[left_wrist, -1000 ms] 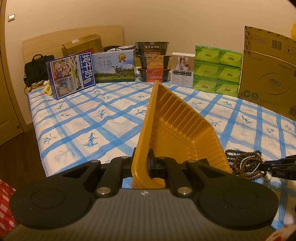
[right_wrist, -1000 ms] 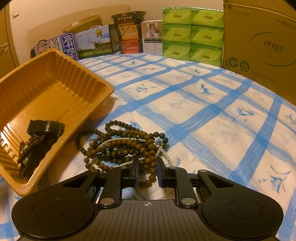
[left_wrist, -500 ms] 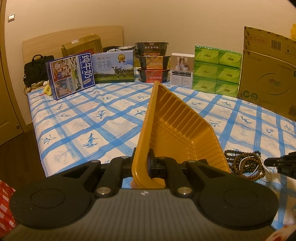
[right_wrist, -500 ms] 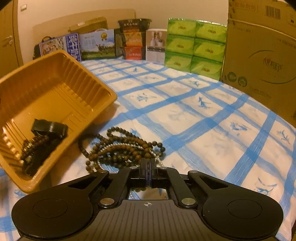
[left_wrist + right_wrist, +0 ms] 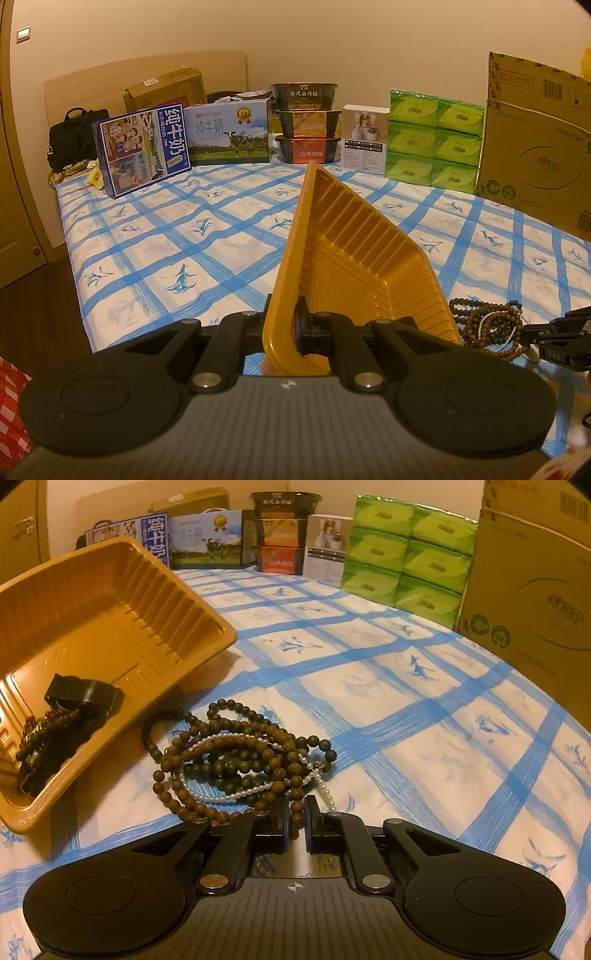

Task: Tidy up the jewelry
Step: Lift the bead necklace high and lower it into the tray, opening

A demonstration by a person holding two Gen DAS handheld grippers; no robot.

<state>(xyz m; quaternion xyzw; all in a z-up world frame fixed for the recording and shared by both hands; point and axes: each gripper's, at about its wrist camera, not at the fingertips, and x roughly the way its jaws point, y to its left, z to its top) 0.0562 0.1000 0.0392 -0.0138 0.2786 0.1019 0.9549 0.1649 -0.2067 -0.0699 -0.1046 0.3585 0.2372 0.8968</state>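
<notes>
The tangle of beads lies on the bed's checked sheet, just beside the low edge of the yellow tray. It is several loops of brown wooden beads knotted up with a thin strand of small white pearls. It will likely handle as a light, limp pile: the beads are hard and round, so they may roll or slip between flat pads, and a pinch on one loop will probably drag the rest up trailing. The pearl strand looks the most delicate part. The safer hold seems to be the near loop of brown beads, not the pearls.

The right tool sits at that near edge with a bead strand running between its jaws. The jaws are opening, a narrow gap shows on each side of the beads, and the pads do not seem to press on them.

The left tool is clamped on the tray's rim and holds it tipped on edge, its open side toward the beads.

The right view shows inside the tray: a dark band and more dark beads lie at its low end. The left view hides that behind the tray wall, but shows the right tool from the side against the pile, and the boxes along the bed's far end.
</notes>
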